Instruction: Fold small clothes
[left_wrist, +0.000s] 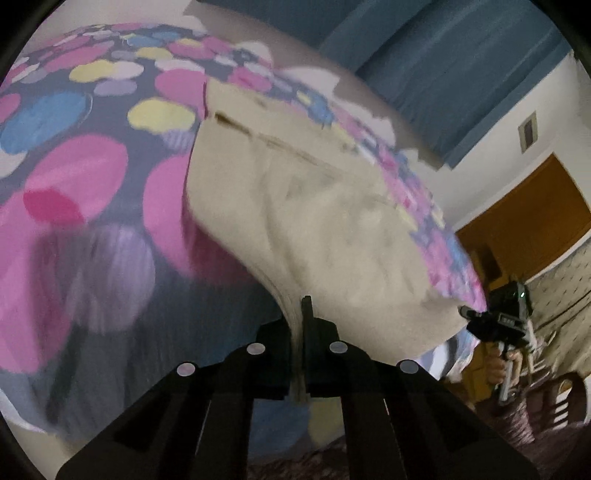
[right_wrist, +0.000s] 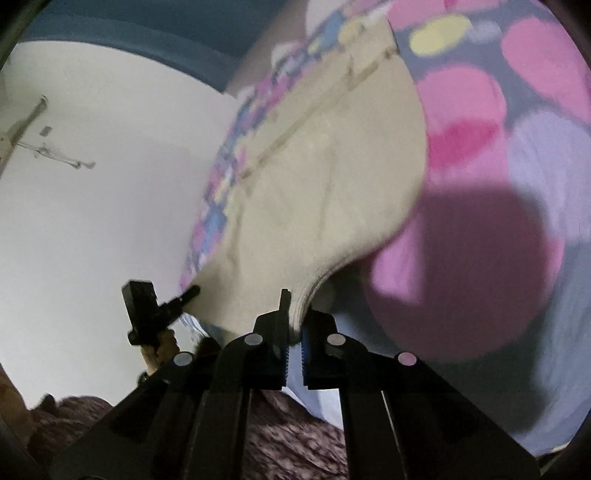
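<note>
Pinching the near edge of a cream garment (left_wrist: 317, 221), the left gripper (left_wrist: 301, 314) has its two fingers clamped together on the cloth, and the hem bunches into a narrow fold that runs down between the jaws. The garment spreads away from that grip across a bedspread (left_wrist: 92, 155) printed with large pink, blue, yellow and lilac spots on a dark ground, and the cloth looks lifted at the held edge while its far part lies on the bedspread. Off to the right in the left wrist view, the right gripper (left_wrist: 466, 314) bites the garment's other near corner, with a hand (left_wrist: 498, 365) wrapped around its handle. From the right wrist view, the right gripper (right_wrist: 291, 306) is likewise clenched on the cream garment (right_wrist: 317, 177), several layers of the edge stacked between its fingers, and the left gripper (right_wrist: 194, 291) appears at the left, closed on the opposite corner. Both views are motion-blurred. A blue curtain (left_wrist: 443, 55) hangs beyond the bed.
</note>
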